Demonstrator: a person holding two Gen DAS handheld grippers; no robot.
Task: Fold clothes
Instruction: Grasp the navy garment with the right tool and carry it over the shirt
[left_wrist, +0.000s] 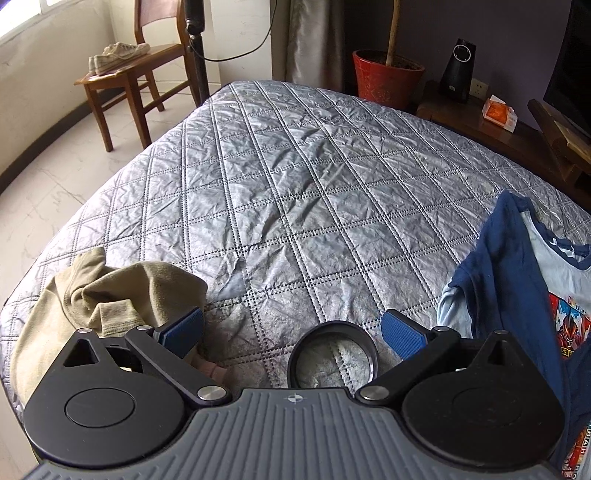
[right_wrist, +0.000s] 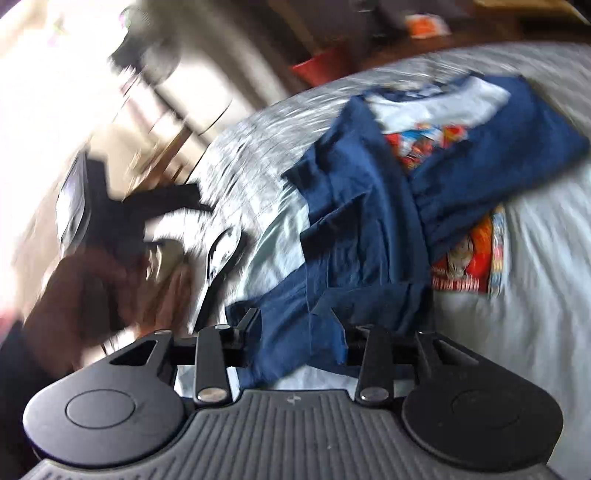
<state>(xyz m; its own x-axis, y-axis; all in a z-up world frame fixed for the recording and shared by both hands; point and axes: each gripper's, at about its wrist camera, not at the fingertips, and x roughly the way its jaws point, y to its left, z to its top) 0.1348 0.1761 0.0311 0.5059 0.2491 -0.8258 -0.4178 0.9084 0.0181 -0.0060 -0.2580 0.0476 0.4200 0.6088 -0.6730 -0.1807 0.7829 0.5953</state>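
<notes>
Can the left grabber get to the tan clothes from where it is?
Probably yes. The left gripper is wide open over the quilt, and the tan garment lies right by its left finger, with nothing between them.

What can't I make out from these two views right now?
- Right wrist view: motion blur smears the left gripper and hand.
- Right gripper: blue shirt lies between its fingers; grip unclear.
- Left wrist view: shirt is cut off by the right edge.
- Beige garment: partly behind the left gripper, bunched, type unclear.
</notes>
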